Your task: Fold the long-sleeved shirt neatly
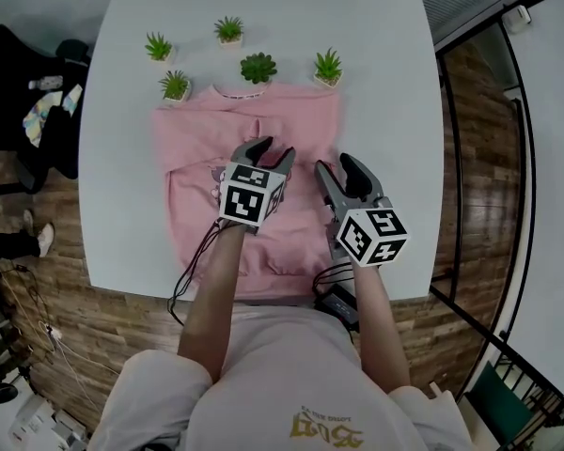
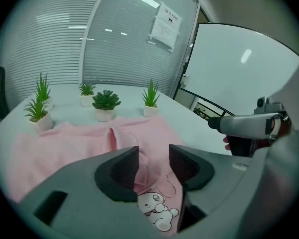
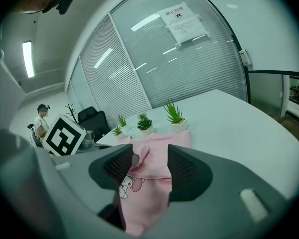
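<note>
A pink long-sleeved shirt (image 1: pixel 197 134) lies flat on the white table (image 1: pixel 395 111), collar toward the far side, both sleeves folded in over the body. A white cartoon print (image 2: pixel 159 210) shows on its chest. My left gripper (image 1: pixel 274 150) hovers over the shirt's middle with its jaws apart, nothing pinched between them (image 2: pixel 153 156). My right gripper (image 1: pixel 336 163) hangs beside it over the shirt's right half, also open, with only the pink cloth (image 3: pixel 154 158) seen past its jaws.
Several small potted plants (image 1: pixel 258 68) stand in an arc just beyond the collar. The shirt's hem (image 1: pixel 282 275) reaches near the table's front edge. Black chairs (image 1: pixel 19 92) stand off the left side. A glass partition (image 1: pixel 470 158) runs along the right.
</note>
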Available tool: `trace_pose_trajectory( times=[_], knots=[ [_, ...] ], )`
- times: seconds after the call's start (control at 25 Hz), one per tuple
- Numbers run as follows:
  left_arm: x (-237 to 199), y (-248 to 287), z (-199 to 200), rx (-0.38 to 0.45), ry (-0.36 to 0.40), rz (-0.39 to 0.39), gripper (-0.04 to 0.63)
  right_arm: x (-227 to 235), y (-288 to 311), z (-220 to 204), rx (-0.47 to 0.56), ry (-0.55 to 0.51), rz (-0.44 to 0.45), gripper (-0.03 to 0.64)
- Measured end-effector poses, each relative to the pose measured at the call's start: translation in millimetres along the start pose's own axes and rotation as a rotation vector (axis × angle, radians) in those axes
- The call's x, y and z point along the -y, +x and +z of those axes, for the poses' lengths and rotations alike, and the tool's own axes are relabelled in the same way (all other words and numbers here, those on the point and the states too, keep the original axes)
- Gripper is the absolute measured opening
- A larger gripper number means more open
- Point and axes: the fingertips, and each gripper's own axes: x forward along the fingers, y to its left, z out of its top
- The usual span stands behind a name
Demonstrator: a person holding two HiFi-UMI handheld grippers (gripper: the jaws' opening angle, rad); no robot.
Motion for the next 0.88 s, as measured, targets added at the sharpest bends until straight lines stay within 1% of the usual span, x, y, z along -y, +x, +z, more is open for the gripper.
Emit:
trace_pose_trajectory(
  times=[0.04,0.08,0.2,0.32,0.44,0.56,0.6,0.68,0.76,0.88],
  knots=[
    [3,2,-4,-0.013,0.001,-0.014,0.212,0,0,-1,-0.002,0.001,0.002,0.219],
    [4,3,-5,-0.017,0.008,-0.013,0.221,0,1,-2,-0.003,0.001,0.004,0.219],
    [1,-3,-1,0.004,0.026,0.014,0.229,-2,2,-2,-0.002,0.001,0.013,0.219],
    [-7,-11,4,0.019,0.015,0.034,0.233,-4,4,-2,-0.002,0.000,0.023,0.219],
    [-11,-19,7,0.023,0.006,0.036,0.227,-5,6,-5,-0.008,-0.001,0.029,0.219],
    [-24,-28,6,0.034,-0.010,0.080,0.227,-5,6,-8,-0.012,0.003,0.029,0.219],
    [-30,-30,3,0.032,-0.022,0.098,0.225,-5,6,-8,-0.011,0.005,0.028,0.219],
    [-42,-31,-5,0.005,-0.050,0.122,0.192,-4,5,-8,-0.010,0.008,0.026,0.219],
    [-51,-29,-15,-0.028,-0.071,0.135,0.184,-4,4,-8,-0.010,0.010,0.024,0.218],
    [-56,-23,-21,-0.055,-0.063,0.136,0.170,-5,5,-9,-0.011,0.010,0.024,0.218]
  ],
)
